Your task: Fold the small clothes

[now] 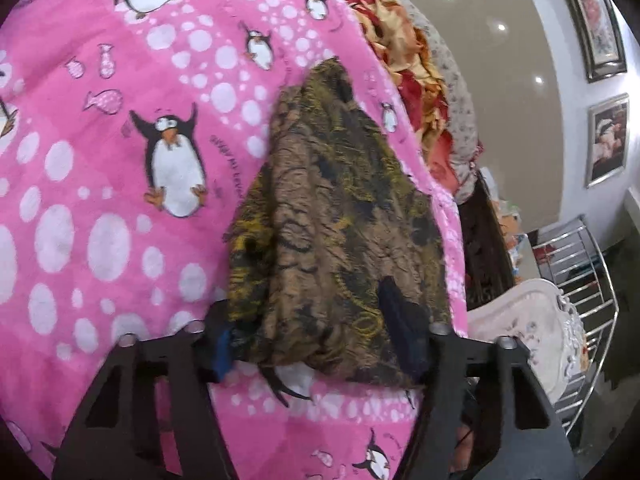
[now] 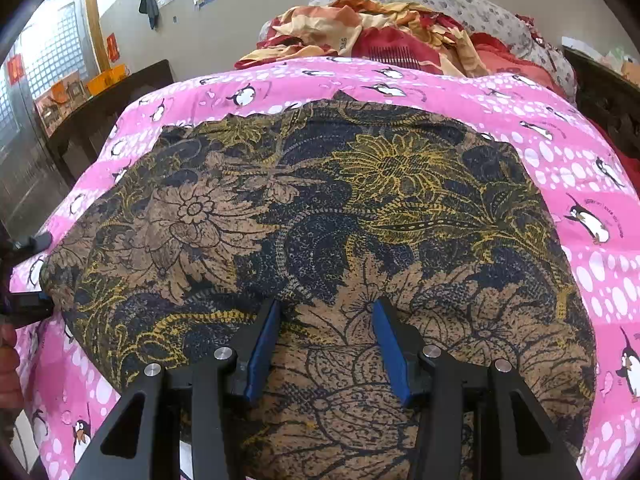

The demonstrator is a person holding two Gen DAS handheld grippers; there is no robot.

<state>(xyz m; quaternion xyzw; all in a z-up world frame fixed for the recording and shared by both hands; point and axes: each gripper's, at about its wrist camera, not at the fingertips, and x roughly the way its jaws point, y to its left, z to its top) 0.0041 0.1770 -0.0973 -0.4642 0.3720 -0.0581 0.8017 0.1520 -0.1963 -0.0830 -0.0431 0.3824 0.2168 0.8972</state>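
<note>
A brown, black and yellow floral garment (image 2: 320, 220) lies spread flat on a pink penguin bedspread (image 2: 592, 184). My right gripper (image 2: 325, 316) is open, its blue pads (image 2: 262, 354) hovering just over the garment's near edge. In the left wrist view the same garment (image 1: 340, 216) is seen from its end. My left gripper (image 1: 316, 344) is open with the garment's near end lying between its fingers. The left gripper also shows at the far left edge of the right wrist view (image 2: 30, 272), at the garment's left end.
A red and orange crumpled blanket (image 2: 360, 36) and a grey floral pillow (image 2: 460, 4) lie at the bed's far end. A dark wooden bed frame (image 2: 120, 96) stands left. A chrome wire rack (image 1: 580, 280) and a white ornate object (image 1: 532, 324) sit beside the bed.
</note>
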